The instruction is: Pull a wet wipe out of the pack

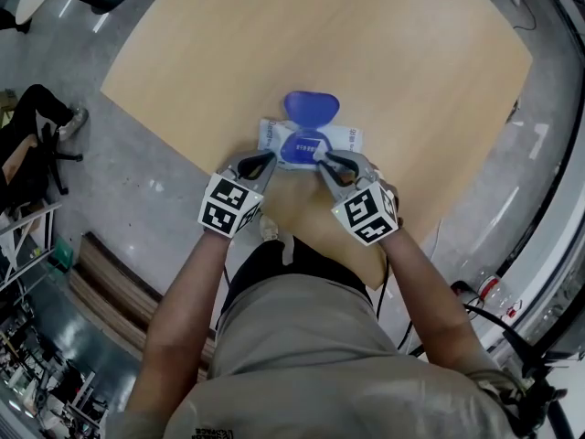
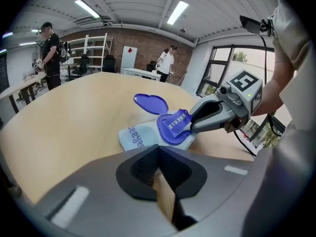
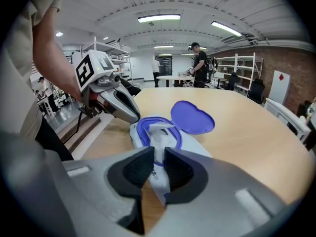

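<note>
A white wet wipe pack (image 1: 349, 138) lies near the front edge of the wooden table (image 1: 366, 44), its blue flip lid (image 1: 311, 106) swung open to the far side. My right gripper (image 1: 324, 161) is shut on the blue seal flap (image 2: 174, 124), lifted off the pack's opening; its white underside (image 3: 159, 128) runs into my jaws (image 3: 158, 154). The left gripper (image 1: 268, 159) sits at the pack's left end (image 2: 136, 137), jaws (image 2: 159, 149) together with nothing between them. Its tip (image 3: 134, 116) rests beside the blue opening ring. No wipe shows clearly.
The table's front edge is right under both grippers, with my body close behind. An office chair (image 1: 37, 140) stands on the floor at left, cables (image 1: 512, 337) at right. People (image 2: 51, 48) and shelves (image 2: 94, 53) are far back in the room.
</note>
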The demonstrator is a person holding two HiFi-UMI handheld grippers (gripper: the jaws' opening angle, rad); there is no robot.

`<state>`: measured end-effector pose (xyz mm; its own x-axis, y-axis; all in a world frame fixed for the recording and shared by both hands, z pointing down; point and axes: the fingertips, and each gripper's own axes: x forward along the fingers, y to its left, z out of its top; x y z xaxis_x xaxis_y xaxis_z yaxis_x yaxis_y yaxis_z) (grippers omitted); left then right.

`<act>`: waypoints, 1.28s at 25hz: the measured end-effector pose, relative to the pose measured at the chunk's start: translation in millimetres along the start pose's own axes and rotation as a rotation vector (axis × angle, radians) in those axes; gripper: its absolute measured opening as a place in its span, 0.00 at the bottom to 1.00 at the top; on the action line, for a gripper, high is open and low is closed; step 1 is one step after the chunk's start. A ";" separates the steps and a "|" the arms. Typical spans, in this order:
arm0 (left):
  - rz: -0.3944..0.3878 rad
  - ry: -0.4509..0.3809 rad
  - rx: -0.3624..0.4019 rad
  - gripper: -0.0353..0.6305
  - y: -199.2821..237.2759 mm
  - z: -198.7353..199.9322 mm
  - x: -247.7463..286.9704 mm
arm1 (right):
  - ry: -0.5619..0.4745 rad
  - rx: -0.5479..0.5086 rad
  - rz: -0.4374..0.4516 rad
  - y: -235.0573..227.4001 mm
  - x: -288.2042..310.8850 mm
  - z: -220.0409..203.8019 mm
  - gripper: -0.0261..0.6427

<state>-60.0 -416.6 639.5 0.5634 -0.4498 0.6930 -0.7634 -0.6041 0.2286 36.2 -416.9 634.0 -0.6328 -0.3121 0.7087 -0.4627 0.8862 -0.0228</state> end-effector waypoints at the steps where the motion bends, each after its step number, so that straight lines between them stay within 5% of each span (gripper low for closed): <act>1: -0.002 0.001 0.000 0.06 -0.1 -0.2 1.0 | -0.001 0.000 0.000 -0.5 0.3 -0.5 0.12; 8: -0.009 0.000 -0.005 0.06 1.5 -4.7 4.9 | 0.000 0.006 -0.005 0.0 3.8 -3.1 0.05; 32: -0.019 0.003 0.017 0.06 -0.3 -5.0 4.0 | -0.072 0.099 -0.125 -25.7 -41.2 8.6 0.04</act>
<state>-59.1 -414.9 645.6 0.5764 -0.4362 0.6910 -0.7473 -0.6234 0.2299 68.8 -429.8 599.3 -0.6073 -0.4449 0.6582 -0.5975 0.8018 -0.0093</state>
